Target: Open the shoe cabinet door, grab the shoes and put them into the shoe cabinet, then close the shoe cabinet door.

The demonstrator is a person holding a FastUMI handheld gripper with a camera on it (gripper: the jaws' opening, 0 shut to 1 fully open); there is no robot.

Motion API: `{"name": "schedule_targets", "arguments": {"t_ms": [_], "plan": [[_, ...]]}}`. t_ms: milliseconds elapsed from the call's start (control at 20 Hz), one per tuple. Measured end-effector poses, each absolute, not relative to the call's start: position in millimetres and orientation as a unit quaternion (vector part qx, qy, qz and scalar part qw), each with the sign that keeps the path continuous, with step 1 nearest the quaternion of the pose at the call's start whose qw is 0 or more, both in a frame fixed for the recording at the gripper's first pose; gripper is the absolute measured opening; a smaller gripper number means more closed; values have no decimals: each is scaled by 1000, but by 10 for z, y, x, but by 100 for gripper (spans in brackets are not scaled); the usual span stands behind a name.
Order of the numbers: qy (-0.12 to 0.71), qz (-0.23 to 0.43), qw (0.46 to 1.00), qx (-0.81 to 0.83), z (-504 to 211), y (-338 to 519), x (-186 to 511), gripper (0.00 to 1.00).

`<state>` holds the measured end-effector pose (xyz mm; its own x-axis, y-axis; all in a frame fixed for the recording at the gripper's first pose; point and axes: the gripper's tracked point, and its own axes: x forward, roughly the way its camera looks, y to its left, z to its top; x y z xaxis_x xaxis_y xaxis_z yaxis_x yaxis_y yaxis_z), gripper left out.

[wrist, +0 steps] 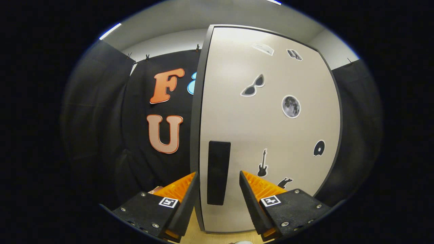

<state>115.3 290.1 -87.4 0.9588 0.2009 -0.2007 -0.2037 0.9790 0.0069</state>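
Shoe cabinet door [271, 135]: pale panel with dark edge trim, upright, shut against its frame as far as can be told; near and straight ahead of gripper [218, 184]; stickers scattered over right half, among them sunglasses sticker [253, 86], moon sticker [291, 106], guitar sticker [262, 163]. Handle [218, 172]: dark vertical bar, low on left part of door, close to left edge. Fingers: spread apart, one each side of handle, pinching nothing; contact with handle not discernible. Floor [217, 237]: light wood strip, below door, between finger bases. Shoes: whereabouts cannot be told.
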Motion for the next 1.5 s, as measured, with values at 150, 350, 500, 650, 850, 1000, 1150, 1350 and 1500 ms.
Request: {"name": "schedule_targets", "arguments": {"t_ms": [150,350,500,650,850,1000,1150,1350,1500], "plan": [[128,82,988,1,-1092,2919,1303,64],[141,77,986,46,-1113,2962,1320,41],[154,80,983,51,-1128,2960,1284,31],[163,92,981,52,-1124,2943,1222,23],[172,121,976,55,-1059,2885,1029,21],[178,136,973,57,-989,2798,865,21],[174,148,972,57,-939,2673,702,21],[173,152,971,59,-876,2445,478,21],[178,140,973,42,-855,2234,329,20]]}}
